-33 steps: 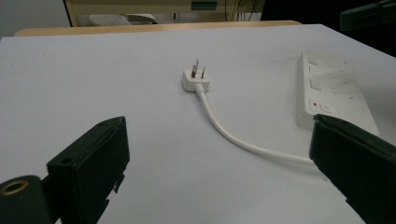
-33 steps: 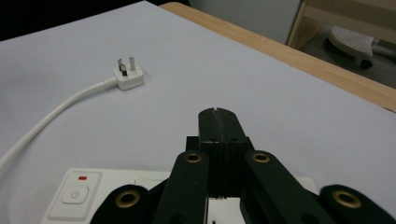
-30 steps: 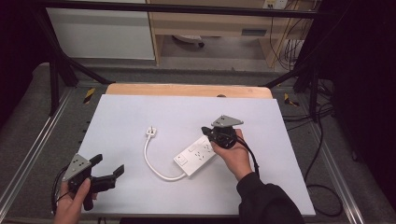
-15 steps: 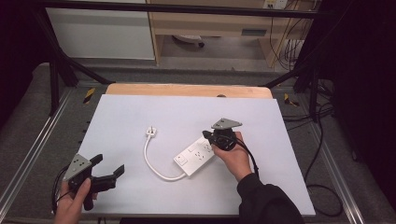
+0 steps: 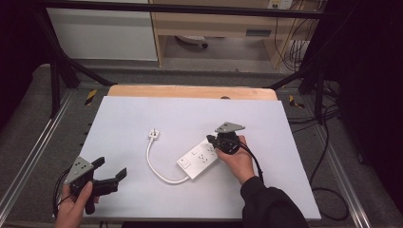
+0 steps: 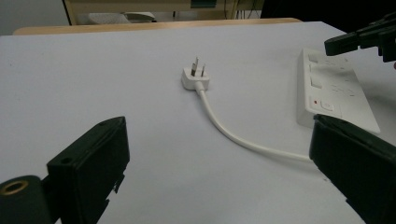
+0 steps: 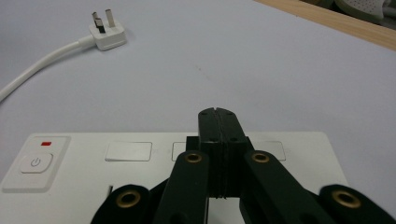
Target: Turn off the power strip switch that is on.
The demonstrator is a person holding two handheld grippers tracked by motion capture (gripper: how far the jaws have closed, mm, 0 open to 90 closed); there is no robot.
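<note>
From above, my right gripper [image 5: 212, 140] hovers over the power strip [image 5: 199, 158] mid-table, jaws clenched on nothing; my left gripper [image 5: 113, 175] sits spread near the table's [image 5: 142, 109] front-left edge. Left gripper view: bare table stretches to the plug [image 6: 195, 77]. Right gripper view: shut jaws sit above the strip's far edge

White power strip [image 5: 199, 160] had a red mark by its switch; white plug [image 5: 153, 134], white cord [image 5: 159, 168]; pale grey table [image 5: 142, 114]; black grippers.
</note>
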